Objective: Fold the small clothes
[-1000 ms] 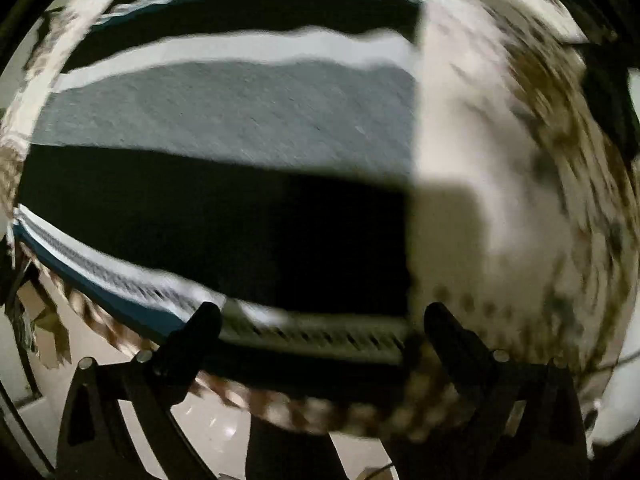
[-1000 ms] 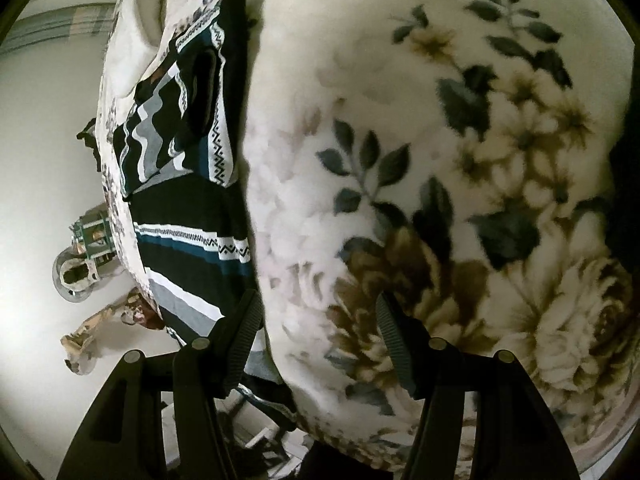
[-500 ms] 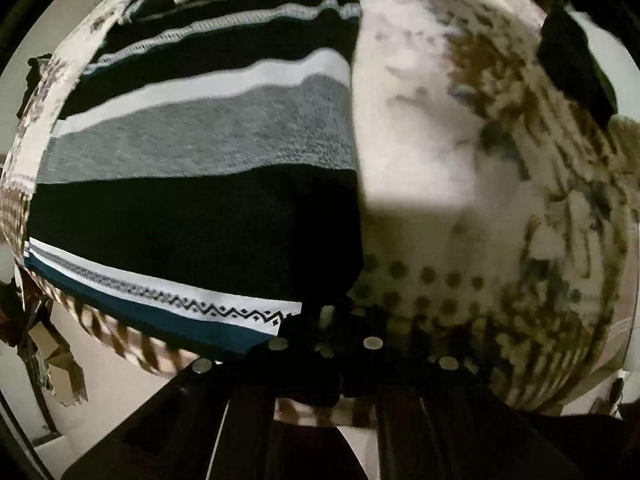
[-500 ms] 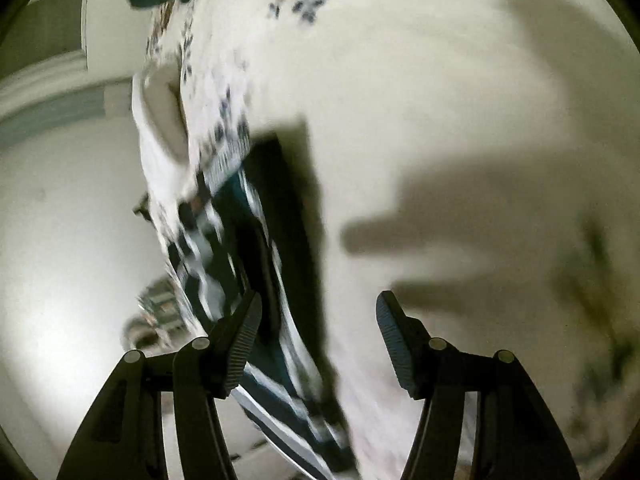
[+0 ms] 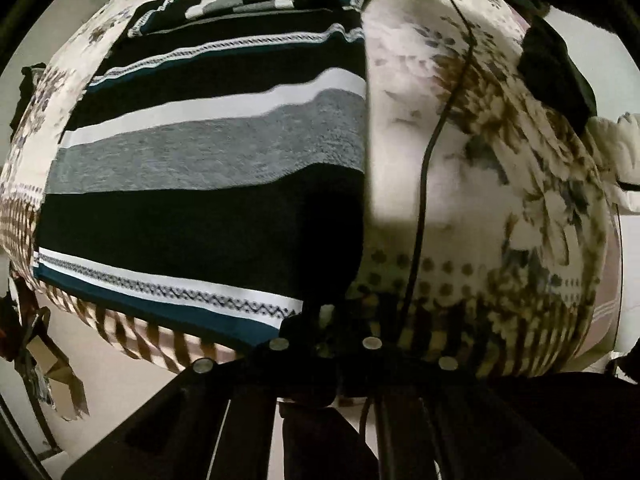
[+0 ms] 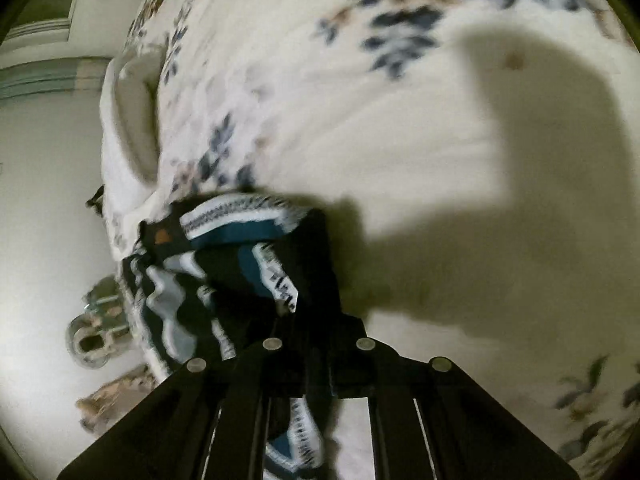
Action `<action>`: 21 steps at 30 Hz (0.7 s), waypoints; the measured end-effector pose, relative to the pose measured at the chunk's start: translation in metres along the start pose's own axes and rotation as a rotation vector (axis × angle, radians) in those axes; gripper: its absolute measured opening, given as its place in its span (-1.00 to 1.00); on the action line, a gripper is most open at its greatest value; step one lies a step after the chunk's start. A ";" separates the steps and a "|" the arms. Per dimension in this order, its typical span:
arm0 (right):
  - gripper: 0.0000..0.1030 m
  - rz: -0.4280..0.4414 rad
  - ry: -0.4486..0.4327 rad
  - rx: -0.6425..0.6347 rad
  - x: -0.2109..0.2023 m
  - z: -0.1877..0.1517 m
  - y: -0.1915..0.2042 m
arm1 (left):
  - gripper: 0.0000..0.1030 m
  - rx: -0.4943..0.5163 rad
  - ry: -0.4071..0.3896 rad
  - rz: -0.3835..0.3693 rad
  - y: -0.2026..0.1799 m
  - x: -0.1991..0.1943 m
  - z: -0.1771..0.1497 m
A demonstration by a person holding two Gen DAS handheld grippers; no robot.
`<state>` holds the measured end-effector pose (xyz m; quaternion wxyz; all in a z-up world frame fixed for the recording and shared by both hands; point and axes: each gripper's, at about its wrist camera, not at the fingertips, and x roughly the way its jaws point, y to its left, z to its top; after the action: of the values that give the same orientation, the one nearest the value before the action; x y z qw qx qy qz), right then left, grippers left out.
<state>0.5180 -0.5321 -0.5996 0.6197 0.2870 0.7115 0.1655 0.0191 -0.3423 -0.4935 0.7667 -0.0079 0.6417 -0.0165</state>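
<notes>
A striped garment (image 5: 208,184) in black, grey, white and teal lies flat on the flowered bedspread (image 5: 500,152). My left gripper (image 5: 324,320) is shut on its near right corner at the hem. In the right wrist view the same garment (image 6: 224,276) is bunched and lifted, and my right gripper (image 6: 316,332) is shut on its dark edge. The gripper's shadow falls on the bedspread (image 6: 360,100).
A black cable (image 5: 424,168) runs across the bedspread. A dark cloth (image 5: 556,76) lies at the far right. A white pillow (image 6: 132,120) sits at the bed's edge. Cluttered floor items (image 6: 96,336) lie beside the bed.
Both grippers went from open to shut. The left closed on the hem corner first. The right swung along the bed to the garment's far end and closed on it.
</notes>
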 end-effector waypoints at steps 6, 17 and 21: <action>-0.45 0.055 0.067 0.115 0.010 -0.002 -0.026 | -0.92 -0.050 -0.046 -0.045 0.025 -0.021 0.011; -0.85 -0.070 -0.056 -0.046 -0.031 -0.028 0.140 | -0.92 -0.268 -0.120 -0.166 0.151 -0.070 0.030; -0.85 -0.151 -0.062 -0.110 -0.009 -0.036 0.239 | -0.92 -0.346 -0.137 -0.204 0.225 -0.083 0.033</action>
<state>0.5324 -0.3467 -0.4451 0.6667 0.2033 0.7015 0.1482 0.0401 -0.1152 -0.4135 0.7902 -0.2055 0.5771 0.0171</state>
